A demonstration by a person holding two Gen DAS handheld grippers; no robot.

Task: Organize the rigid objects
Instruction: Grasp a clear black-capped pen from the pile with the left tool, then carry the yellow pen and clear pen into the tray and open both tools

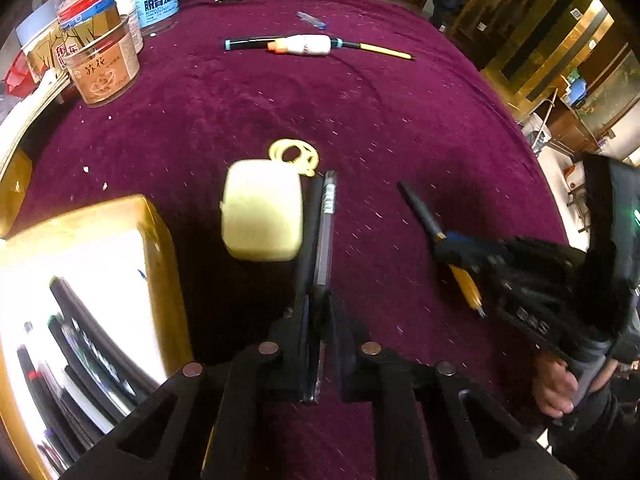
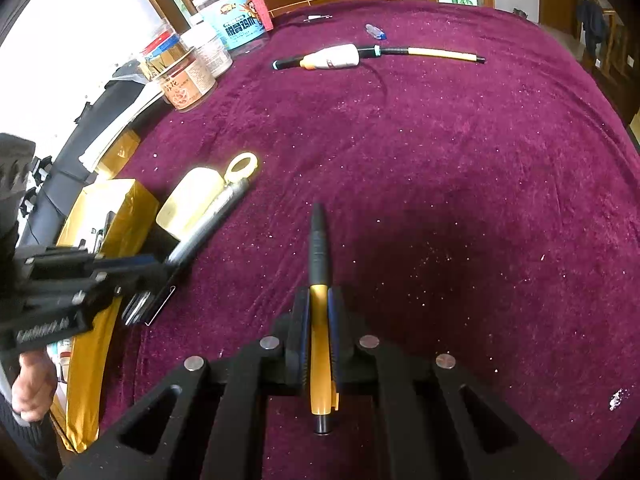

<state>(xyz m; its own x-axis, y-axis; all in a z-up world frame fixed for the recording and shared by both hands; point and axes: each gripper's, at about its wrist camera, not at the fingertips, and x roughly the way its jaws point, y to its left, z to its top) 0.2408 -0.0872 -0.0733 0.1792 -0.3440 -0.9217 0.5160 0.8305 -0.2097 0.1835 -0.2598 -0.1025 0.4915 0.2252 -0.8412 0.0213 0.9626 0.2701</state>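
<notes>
My left gripper (image 1: 319, 304) is shut on a clear grey pen (image 1: 326, 232) that sticks forward over the purple cloth, just right of a pale yellow case (image 1: 260, 210) with a ring loop. A gold box (image 1: 100, 280) holding several pens stands at the lower left. My right gripper (image 2: 319, 300) is shut on a yellow and black pen (image 2: 318, 248), gripping its yellow barrel with the black end pointing forward. The right wrist view also shows the left gripper (image 2: 160, 266), its pen (image 2: 212, 216), the yellow case (image 2: 188, 200) and the gold box (image 2: 108, 216).
Several plastic jars (image 1: 104, 72) crowd the far left edge of the round table. A white glue bottle (image 1: 304, 45) lies across two long pens at the back, with a small blue item (image 1: 311, 19) beyond. A person's hand (image 1: 556, 388) holds the right gripper.
</notes>
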